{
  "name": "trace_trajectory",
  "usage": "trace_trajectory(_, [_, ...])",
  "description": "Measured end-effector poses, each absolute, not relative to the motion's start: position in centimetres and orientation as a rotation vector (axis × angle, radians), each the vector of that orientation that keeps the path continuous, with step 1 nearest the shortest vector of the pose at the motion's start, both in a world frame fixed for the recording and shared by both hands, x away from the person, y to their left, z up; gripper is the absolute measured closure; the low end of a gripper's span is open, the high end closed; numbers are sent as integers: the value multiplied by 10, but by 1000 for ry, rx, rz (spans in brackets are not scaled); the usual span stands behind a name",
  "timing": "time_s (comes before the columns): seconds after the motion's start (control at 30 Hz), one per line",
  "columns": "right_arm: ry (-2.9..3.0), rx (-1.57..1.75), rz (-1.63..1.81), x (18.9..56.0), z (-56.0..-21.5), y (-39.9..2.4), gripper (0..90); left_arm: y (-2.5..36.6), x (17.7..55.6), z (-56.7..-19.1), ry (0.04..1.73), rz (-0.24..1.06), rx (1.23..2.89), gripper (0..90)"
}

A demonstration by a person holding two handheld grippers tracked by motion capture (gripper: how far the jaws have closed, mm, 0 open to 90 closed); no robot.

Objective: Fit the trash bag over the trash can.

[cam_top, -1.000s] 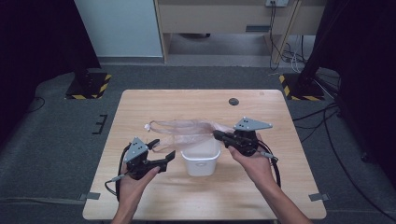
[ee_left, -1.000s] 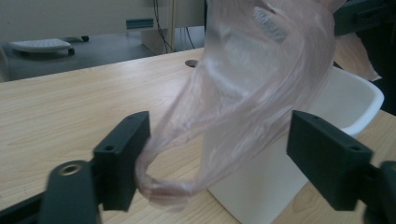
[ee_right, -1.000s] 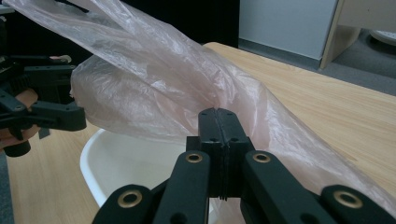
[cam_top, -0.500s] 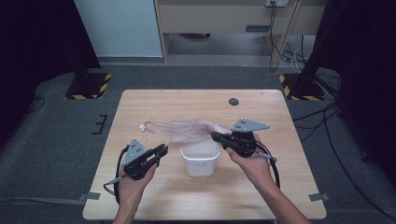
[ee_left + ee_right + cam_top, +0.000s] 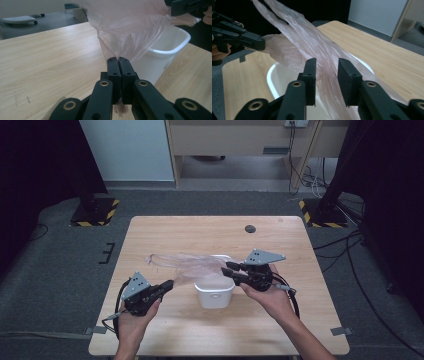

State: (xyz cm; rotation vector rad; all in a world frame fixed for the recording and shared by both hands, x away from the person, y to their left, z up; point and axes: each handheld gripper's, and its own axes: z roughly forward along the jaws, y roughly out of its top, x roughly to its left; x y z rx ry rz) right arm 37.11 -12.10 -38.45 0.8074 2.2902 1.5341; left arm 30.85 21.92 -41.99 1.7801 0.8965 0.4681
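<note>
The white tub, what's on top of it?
A thin pink plastic bag stretches over the white tub, draping across its rim. The left gripper pinches one end. The bag covers part of the tub's inside, so what lies under it there cannot be seen.

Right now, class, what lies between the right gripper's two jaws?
In the right gripper view, the pink plastic bag runs between the right gripper's just-opened jaws, above the white bin.

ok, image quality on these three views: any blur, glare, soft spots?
High view: even light, sharp table, dark room edges. Left gripper view: plastic bag soft and washed out near the top, jaws crisp. Right gripper view: white bin rim slightly blown out, background soft.
</note>
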Motion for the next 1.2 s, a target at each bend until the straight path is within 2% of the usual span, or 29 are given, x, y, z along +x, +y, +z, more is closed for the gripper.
trace_trajectory(0.13, [2292,784,1547,369,-385,-118,637,223,305,-419,893,477,1785,886])
trace_trajectory(0.47, [2265,781,1566,368,-378,-124,613,244,303,-422,925,507,1758,886])
trace_trajectory(1.2, [2250,830,1501,382,-381,-135,678,305,281,-415,982,572,1672,886])
